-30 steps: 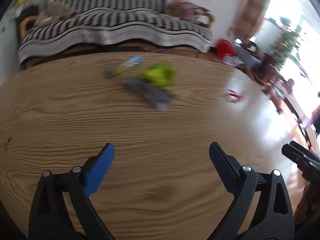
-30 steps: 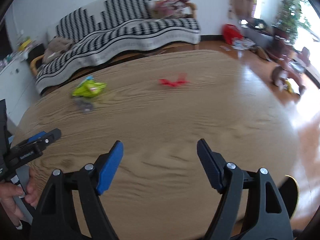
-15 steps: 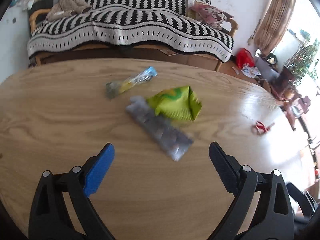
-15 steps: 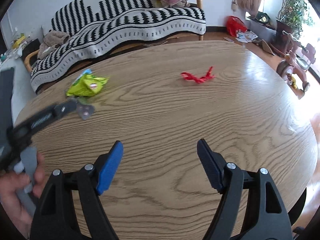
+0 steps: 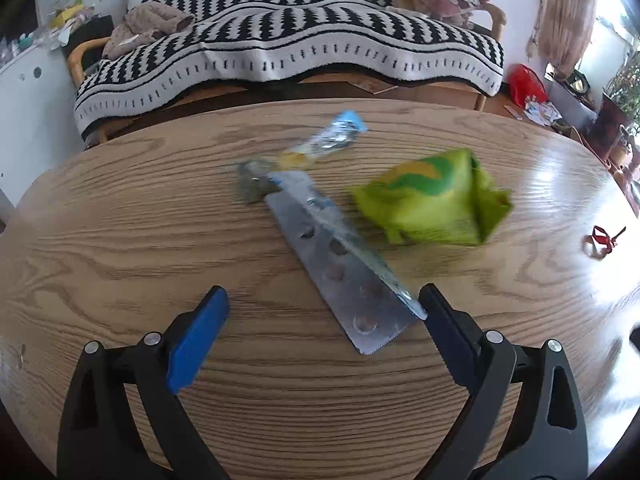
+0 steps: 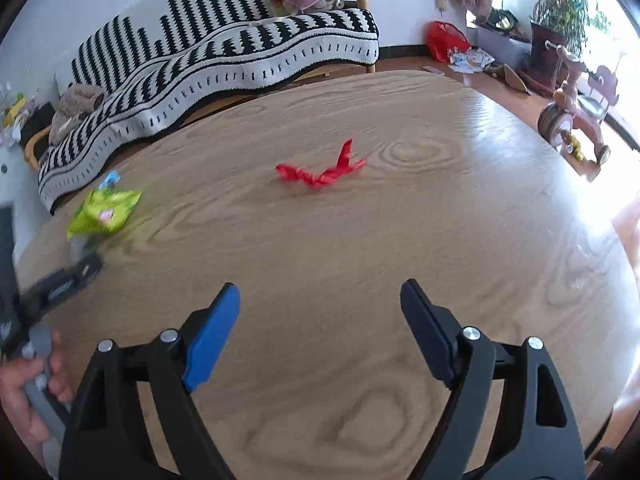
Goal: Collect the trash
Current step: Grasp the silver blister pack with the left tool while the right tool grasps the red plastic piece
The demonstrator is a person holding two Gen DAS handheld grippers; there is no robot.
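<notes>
On the round wooden table (image 5: 120,240) lie a silver pill blister strip (image 5: 340,272), a crumpled green snack bag (image 5: 432,200), a blue and yellow wrapper (image 5: 324,144) and a red ribbon scrap (image 5: 600,240). My left gripper (image 5: 324,304) is open; the strip's near end lies just ahead of its right finger, untouched. In the right wrist view, my right gripper (image 6: 320,300) hovers over bare wood with its jaws opening and nothing between them. The red ribbon (image 6: 320,172) lies well ahead of it, the green bag (image 6: 104,212) far left.
A sofa under a black and white striped blanket (image 5: 288,48) stands behind the table. A hand (image 6: 24,392) holding the other gripper shows at the lower left of the right wrist view. A child's tricycle (image 6: 572,116) and a red bag (image 6: 444,40) are on the floor at right.
Both grippers have come forward and down toward the table. The blister strip now reaches my left gripper's fingers, and the red ribbon looks nearer to my right gripper, whose jaws stand slightly wider.
</notes>
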